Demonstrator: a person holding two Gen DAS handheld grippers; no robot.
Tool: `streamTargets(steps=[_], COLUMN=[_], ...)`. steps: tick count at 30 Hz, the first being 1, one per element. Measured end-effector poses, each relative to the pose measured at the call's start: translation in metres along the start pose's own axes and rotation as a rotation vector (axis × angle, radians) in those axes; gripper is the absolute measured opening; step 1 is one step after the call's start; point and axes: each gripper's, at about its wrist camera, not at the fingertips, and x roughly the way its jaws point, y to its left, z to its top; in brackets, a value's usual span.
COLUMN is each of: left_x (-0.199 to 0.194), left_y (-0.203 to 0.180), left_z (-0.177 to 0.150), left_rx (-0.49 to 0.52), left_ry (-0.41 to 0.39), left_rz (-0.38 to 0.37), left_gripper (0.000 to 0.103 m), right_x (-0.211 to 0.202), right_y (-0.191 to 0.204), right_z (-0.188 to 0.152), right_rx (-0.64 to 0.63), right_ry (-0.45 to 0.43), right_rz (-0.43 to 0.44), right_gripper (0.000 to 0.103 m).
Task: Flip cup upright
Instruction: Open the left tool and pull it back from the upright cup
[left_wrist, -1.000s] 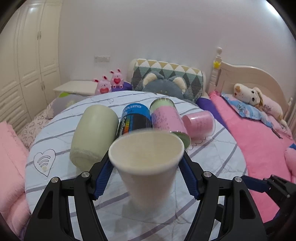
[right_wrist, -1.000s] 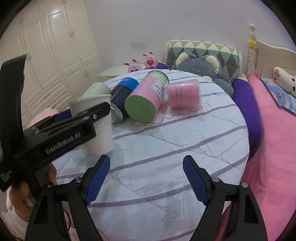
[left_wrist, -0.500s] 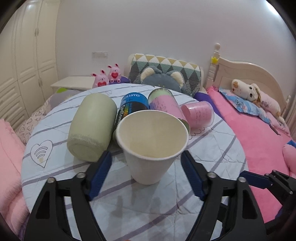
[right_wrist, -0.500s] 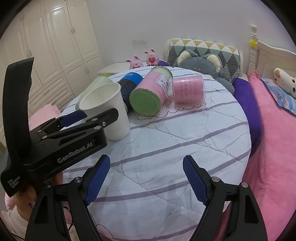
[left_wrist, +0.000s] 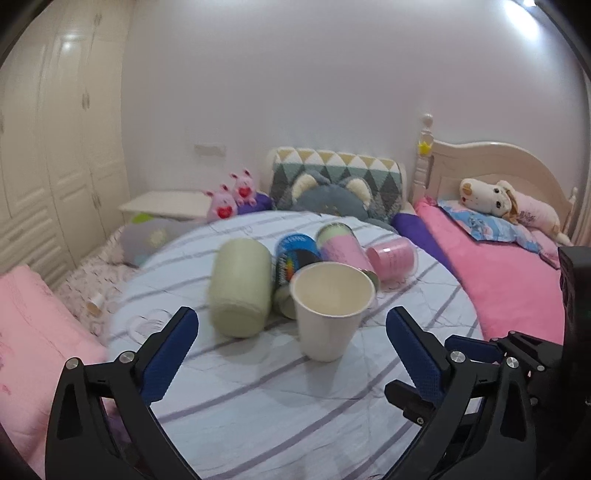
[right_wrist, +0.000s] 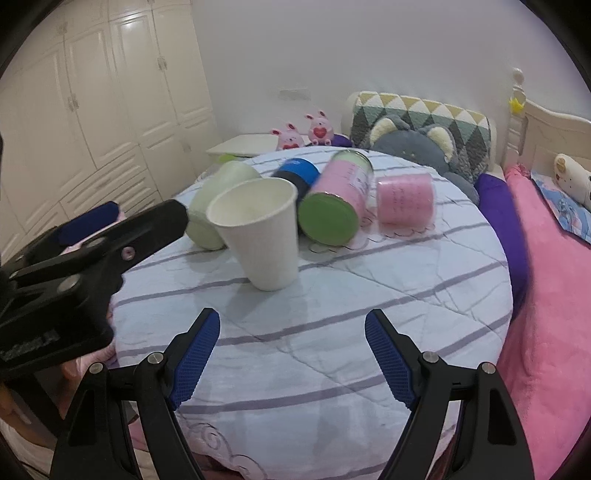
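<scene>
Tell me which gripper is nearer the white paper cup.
Left. The left gripper hangs open just short of the white paper cup, its fingers flanking it without touching. The right gripper is open too, farther back over bare tablecloth.

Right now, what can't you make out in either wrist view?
- Blue-capped dark can: mostly hidden in both views behind the white paper cup; its label is motion-blurred in the left view.
- Pale green cylinder: part covered in the right view by the left gripper.
- Pink-labelled tin's print: too small.
</scene>
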Motion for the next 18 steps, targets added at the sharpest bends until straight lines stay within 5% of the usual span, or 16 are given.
streamTargets(steps=[7, 18], left_x=[-0.019, -0.024], left_y=[0.015, 0.036], left_z=[0.002, 0.002], left_rx=[0.038, -0.005], left_ry=[-0.022, -0.004], left_rz=[0.07, 0.063], left_gripper=[0.103, 0.103], right_x=[-0.005, -0.005], right_y=[0.024, 0.048], right_z=[0.003, 0.006], right_rx=[-0.02, -0.041], right_ry=[-0.056, -0.085], right_rz=[0.016, 0.006], right_gripper=[0.082, 0.082])
